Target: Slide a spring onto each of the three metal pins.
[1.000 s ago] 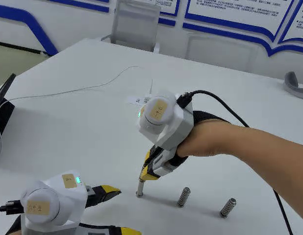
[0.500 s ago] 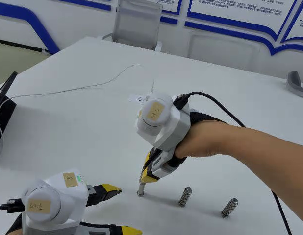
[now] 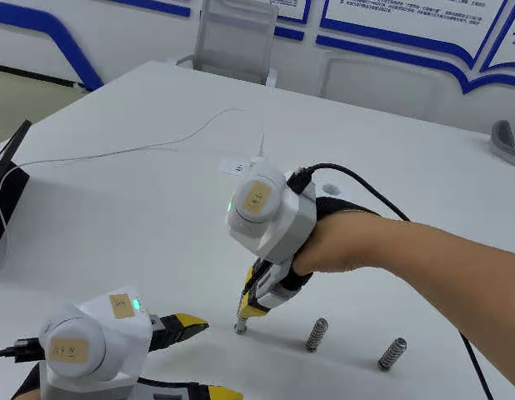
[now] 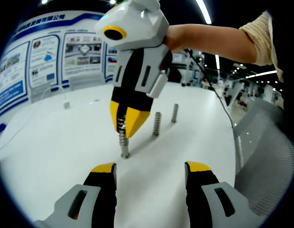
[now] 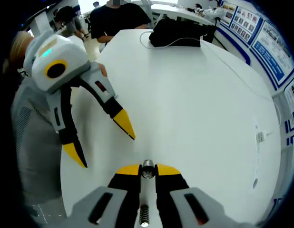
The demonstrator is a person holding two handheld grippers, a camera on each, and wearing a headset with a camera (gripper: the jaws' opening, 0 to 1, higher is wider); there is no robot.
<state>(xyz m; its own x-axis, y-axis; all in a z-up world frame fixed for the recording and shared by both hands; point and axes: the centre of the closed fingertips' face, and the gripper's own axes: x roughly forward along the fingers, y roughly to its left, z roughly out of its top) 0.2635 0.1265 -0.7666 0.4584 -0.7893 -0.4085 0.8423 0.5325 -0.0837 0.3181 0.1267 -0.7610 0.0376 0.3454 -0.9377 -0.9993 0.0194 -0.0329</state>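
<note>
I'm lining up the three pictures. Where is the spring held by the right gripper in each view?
Head view: the spring sits low centre, at the yellow tips of the right gripper.
Left gripper view: the spring is left of centre, between jaws coming down from above.
Right gripper view: the spring is bottom centre, seen end-on between the jaws.
Shared landmark: the left gripper, open, with yellow tips.
</note>
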